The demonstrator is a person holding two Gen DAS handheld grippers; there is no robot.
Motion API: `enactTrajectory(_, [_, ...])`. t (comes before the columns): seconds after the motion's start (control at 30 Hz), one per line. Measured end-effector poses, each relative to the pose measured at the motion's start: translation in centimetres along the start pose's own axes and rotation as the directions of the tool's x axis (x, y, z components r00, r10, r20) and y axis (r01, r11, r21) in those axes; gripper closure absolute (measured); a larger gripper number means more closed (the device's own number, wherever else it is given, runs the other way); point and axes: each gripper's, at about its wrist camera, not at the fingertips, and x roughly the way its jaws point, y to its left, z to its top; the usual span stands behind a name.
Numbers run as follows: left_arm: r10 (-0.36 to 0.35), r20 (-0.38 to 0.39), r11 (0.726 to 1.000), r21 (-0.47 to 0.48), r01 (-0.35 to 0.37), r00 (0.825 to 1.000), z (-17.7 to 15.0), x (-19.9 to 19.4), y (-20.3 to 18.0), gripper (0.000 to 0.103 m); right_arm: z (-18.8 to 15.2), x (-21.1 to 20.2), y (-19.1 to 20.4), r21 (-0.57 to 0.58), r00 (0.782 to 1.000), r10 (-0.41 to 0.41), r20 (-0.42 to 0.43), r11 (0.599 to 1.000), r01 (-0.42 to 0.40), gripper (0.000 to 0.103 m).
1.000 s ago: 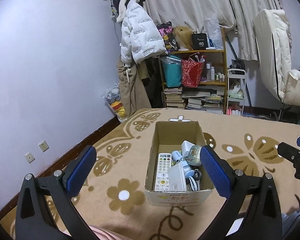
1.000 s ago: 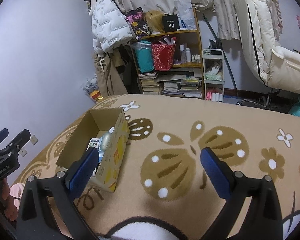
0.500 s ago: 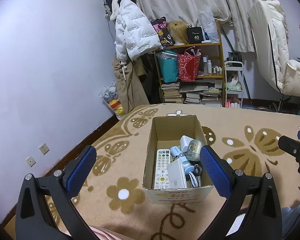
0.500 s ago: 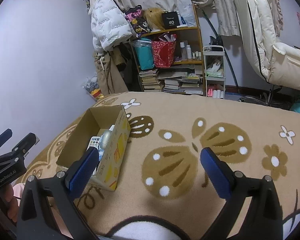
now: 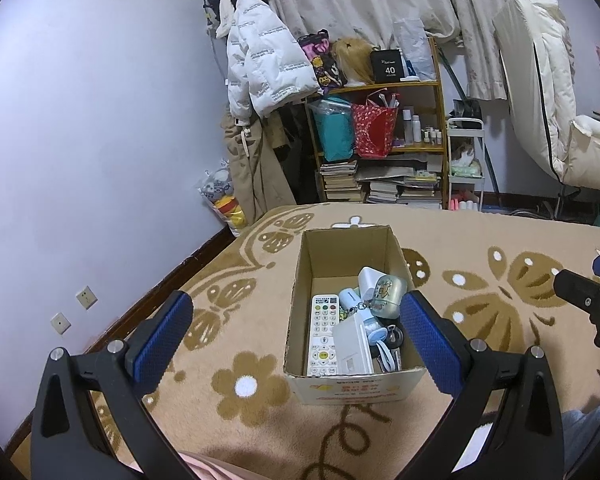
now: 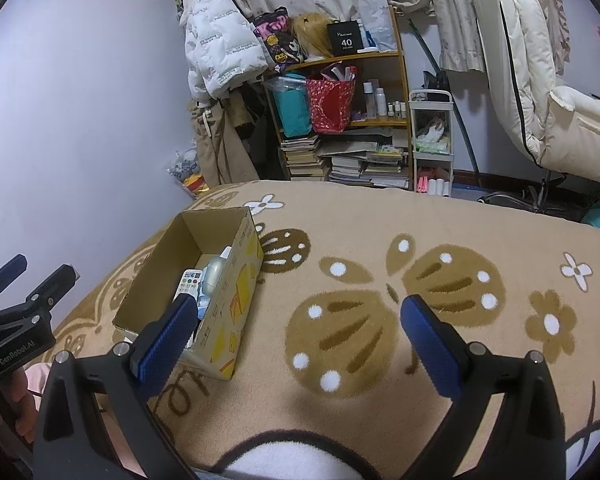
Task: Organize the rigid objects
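I am holding my left claw (image 5: 292, 336) above the patterned blanket (image 5: 480, 248), its blue pads (image 5: 160, 336) standing wide apart with nothing between them. Just ahead of it, the open cardboard box (image 5: 304, 276) is sitting on the blanket. Inside, a white remote control (image 5: 322, 334) is lying flat along the box's left wall. Beside it a white rectangular device (image 5: 352, 346) is resting, and behind that a small light-blue bottle (image 5: 350, 298) and a pale case with a cartoon print (image 5: 388, 294) are crowding together with some dark cables near the right wall.

My right claw (image 6: 296, 340) is hovering over the brown butterfly pattern (image 6: 384, 300) to the right of the box (image 6: 236, 276), its fingers also spread and empty. At the left edge of the right wrist view, a hand (image 6: 18, 404) is gripping the left claw's handle.
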Motion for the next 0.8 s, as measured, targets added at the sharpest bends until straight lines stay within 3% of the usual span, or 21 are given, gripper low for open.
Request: enactTrajectory(0.8, [-0.016, 0.001, 1.0, 0.012, 0.016, 1.0, -0.34, -0.2, -0.31, 0.0, -0.28, 0.17, 0.01, -0.001, 1.0, -0.003, -0.004, 1.0, 0.003, 0.0])
